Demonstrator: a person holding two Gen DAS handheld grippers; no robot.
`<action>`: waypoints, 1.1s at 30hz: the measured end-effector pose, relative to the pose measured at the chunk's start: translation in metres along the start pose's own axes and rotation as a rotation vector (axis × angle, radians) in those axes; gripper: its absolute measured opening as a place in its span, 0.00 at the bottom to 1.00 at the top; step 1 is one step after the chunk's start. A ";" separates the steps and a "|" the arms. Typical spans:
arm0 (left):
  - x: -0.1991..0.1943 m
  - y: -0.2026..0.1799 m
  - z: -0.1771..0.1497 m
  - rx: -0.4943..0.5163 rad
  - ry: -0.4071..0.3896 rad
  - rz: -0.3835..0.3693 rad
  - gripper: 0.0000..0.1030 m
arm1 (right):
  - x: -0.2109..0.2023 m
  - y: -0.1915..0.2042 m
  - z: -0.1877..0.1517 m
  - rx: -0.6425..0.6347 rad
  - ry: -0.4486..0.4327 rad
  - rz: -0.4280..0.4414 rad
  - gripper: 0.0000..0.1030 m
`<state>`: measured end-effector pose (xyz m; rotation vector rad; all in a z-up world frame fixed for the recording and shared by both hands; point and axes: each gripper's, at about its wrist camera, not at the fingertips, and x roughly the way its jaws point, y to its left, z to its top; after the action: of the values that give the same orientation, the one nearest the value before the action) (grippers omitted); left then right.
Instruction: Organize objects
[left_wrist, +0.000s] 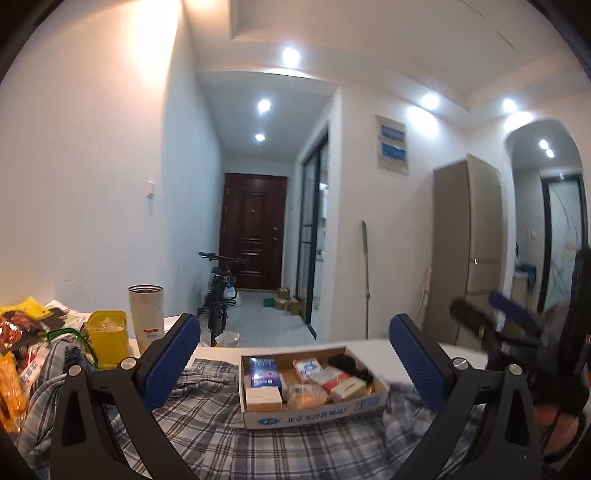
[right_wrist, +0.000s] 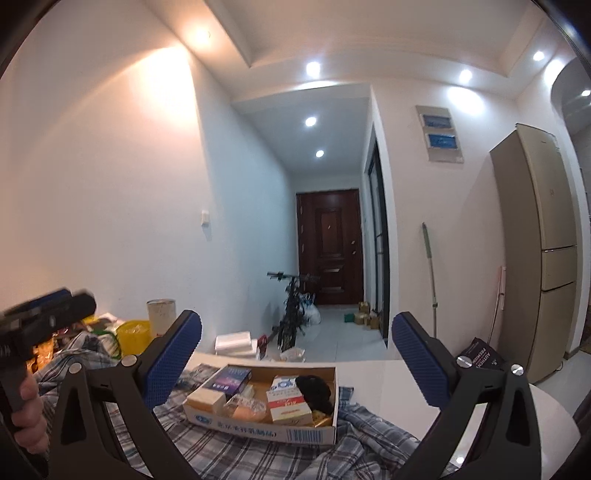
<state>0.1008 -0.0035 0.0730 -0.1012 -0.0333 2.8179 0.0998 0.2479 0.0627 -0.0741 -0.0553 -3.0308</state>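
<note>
Both tongs, left tongs (left_wrist: 293, 354) and right tongs (right_wrist: 295, 354), gape released above a plaid cloth (left_wrist: 221, 435) on the bench, where a shallow cardboard box (left_wrist: 314, 410) holds small packets, soap and a blue carton.

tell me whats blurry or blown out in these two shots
Left wrist view: the right claw at the right edge is motion-smeared; ceiling spotlights flare. Right wrist view: the left claw is smeared; the cardboard box stays sharp.
</note>
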 end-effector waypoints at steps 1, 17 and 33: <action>0.004 0.000 -0.004 0.019 0.011 0.008 1.00 | 0.001 -0.001 -0.003 0.005 -0.007 -0.005 1.00; 0.044 0.004 -0.055 0.061 0.096 0.014 1.00 | 0.042 0.005 -0.059 -0.067 0.132 0.011 1.00; 0.049 0.039 -0.058 -0.094 0.142 0.204 1.00 | 0.044 -0.001 -0.058 -0.052 0.152 0.009 1.00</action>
<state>0.0466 -0.0241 0.0107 -0.3440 -0.1305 3.0036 0.0531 0.2417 0.0068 0.1510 0.0372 -3.0182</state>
